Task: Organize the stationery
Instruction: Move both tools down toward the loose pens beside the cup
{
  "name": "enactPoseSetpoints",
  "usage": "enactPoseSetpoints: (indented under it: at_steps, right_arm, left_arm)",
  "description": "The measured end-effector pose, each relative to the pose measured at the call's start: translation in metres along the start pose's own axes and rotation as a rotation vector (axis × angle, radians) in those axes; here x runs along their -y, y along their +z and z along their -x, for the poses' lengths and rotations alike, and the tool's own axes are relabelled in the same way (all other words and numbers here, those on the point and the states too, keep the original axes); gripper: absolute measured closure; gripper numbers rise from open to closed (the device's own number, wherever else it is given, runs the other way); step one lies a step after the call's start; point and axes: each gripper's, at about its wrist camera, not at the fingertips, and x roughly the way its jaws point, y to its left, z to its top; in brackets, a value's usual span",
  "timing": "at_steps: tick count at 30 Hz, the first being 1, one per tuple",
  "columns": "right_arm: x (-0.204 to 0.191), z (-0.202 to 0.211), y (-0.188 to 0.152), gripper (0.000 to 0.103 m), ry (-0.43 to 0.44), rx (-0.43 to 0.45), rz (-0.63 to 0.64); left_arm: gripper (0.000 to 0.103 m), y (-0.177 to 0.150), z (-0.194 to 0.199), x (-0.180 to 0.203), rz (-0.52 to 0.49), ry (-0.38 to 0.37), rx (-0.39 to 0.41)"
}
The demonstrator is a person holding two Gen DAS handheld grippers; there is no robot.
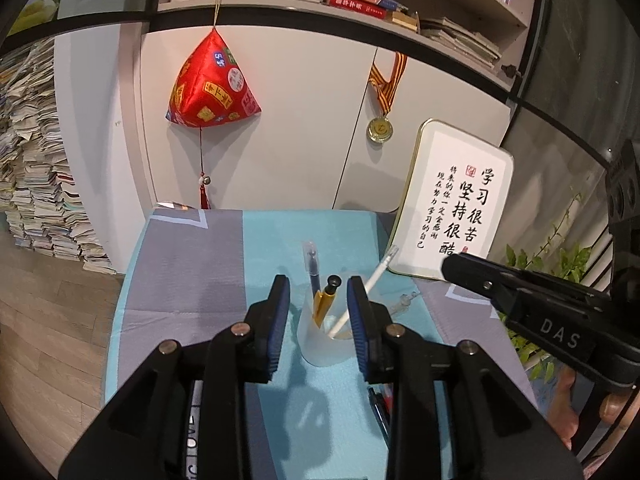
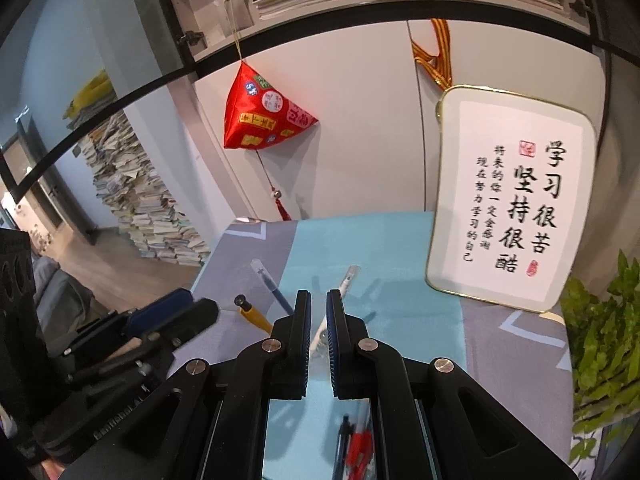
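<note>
Left gripper [image 1: 319, 304]: fingers narrowly apart, empty, either side of the translucent pen cup [image 1: 326, 336] without touching it. Cup: mid-desk [image 1: 180, 280], holding a blue pen [image 1: 313, 270], yellow pen [image 1: 326, 300] and white pen [image 1: 366, 292]. Right gripper [image 2: 319, 322]: fingers closed, empty. More pens [image 2: 354, 446] at near desk edge.

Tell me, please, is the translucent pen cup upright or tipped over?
Upright: the pen cup stands on its base on the tablecloth, three pens sticking up out of it.

Black grippers [image 1: 319, 292] w/ blue ribbed pads [image 2: 307, 328]; silver pivot screws [image 1: 241, 329]; "DAS" marking.
</note>
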Motion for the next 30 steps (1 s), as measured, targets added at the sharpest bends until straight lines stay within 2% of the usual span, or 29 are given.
enactPoseSetpoints:
  at_steps: [6, 11, 24, 30]
  right_arm:
    - [0.010, 0.024, -0.014, 0.095, -0.024, 0.010, -0.012]
    - [0.019, 0.035, -0.035, 0.095, -0.042, -0.010, -0.024]
    - [0.036, 0.023, -0.095, 0.095, -0.052, -0.142, -0.038]
    - [0.034, 0.011, -0.122, 0.095, -0.050, -0.213, -0.009]
  left_arm:
    - [0.069, -0.011, 0.019, 0.004, -0.010, -0.010, 0.015]
    - [0.068, -0.030, 0.022, 0.012, -0.034, -0.010, -0.009]
    - [0.068, -0.084, 0.004, 0.034, -0.079, -0.021, -0.145]
    - [0.063, -0.111, -0.013, 0.045, -0.117, -0.024, -0.220]
